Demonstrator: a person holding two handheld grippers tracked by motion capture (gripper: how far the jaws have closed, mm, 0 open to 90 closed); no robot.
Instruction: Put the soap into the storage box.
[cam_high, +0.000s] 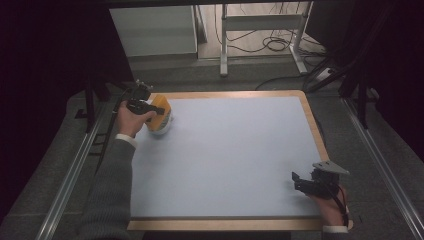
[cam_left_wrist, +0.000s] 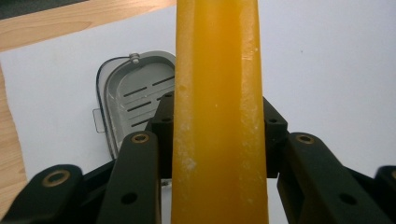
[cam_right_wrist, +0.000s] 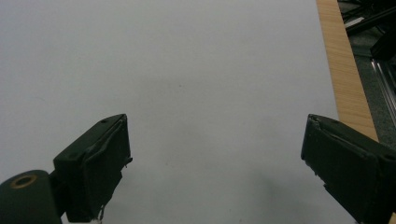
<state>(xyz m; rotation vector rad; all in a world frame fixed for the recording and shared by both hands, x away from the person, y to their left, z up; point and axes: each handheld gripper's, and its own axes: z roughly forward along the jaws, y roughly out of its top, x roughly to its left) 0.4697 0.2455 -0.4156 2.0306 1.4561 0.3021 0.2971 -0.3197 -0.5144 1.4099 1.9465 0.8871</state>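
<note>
My left gripper (cam_high: 148, 107) is at the far left corner of the mat, shut on an orange-yellow bar (cam_high: 160, 106). In the left gripper view the bar (cam_left_wrist: 217, 93) stands lengthwise between the black jaws, which press on both its sides. Just under and behind it lies a grey slotted dish (cam_left_wrist: 133, 91) with a clear rim; from above, the dish (cam_high: 162, 128) is a pale shape below the bar. Whether the bar touches the dish I cannot tell. My right gripper (cam_high: 301, 182) rests low near the mat's front right corner. Its jaws stand wide apart over bare mat (cam_right_wrist: 215, 144).
A pale blue mat (cam_high: 230, 155) covers a wooden board (cam_high: 227, 94) whose edge shows all round. Metal rails (cam_high: 72, 175) run along both sides of the board. Behind the table stand a white cabinet (cam_high: 152, 31), a metal frame (cam_high: 224, 45) and loose cables (cam_high: 275, 44).
</note>
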